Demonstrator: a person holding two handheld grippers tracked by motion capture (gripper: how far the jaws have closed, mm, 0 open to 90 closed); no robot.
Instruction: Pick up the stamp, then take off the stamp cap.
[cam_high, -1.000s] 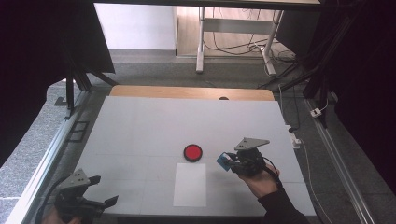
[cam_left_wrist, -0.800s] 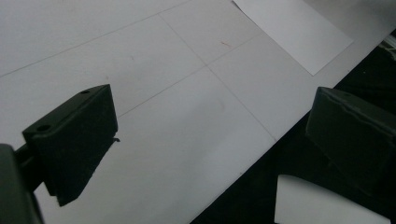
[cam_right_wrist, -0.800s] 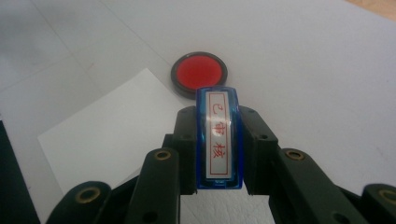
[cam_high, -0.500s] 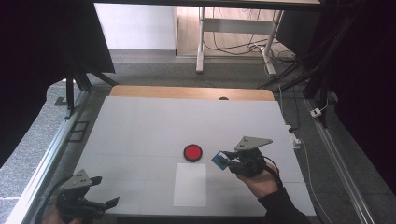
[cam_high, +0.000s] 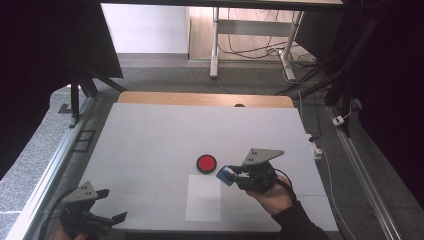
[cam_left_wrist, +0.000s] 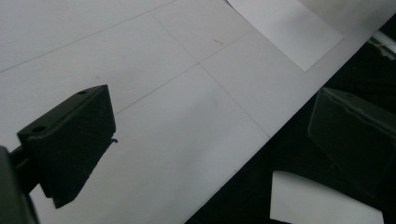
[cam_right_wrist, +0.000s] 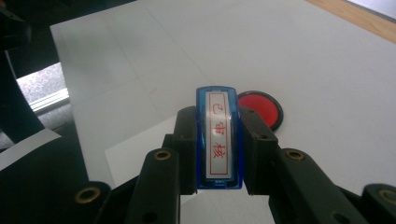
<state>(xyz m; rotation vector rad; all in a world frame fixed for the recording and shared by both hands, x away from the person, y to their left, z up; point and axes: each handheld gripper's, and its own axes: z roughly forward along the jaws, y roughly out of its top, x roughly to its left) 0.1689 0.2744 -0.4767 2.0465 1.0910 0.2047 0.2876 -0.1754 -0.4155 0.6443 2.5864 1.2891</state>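
Note:
My right gripper (cam_high: 229, 175) is shut on a blue stamp (cam_right_wrist: 218, 136) with a white label bearing red characters; the stamp (cam_high: 224, 175) hangs above the table, just right of the red round ink pad (cam_high: 206, 163). In the right gripper view the ink pad (cam_right_wrist: 261, 107) lies just beyond the stamp, to its right. A white sheet of paper (cam_high: 203, 197) lies flat below the pad. My left gripper (cam_high: 111, 205) rests open at the table's front left corner, its jaws (cam_left_wrist: 224, 140) wide apart over the table edge with nothing between them.
The white table top (cam_high: 165, 135) ends in a wooden strip (cam_high: 200, 99) at the far side. Metal rails (cam_high: 45, 175) run along both sides. Cables and a desk frame (cam_high: 250, 35) stand on the floor beyond.
My right gripper has lifted slightly with the stamp and drifted a little left toward the ink pad. The left gripper has stayed put.

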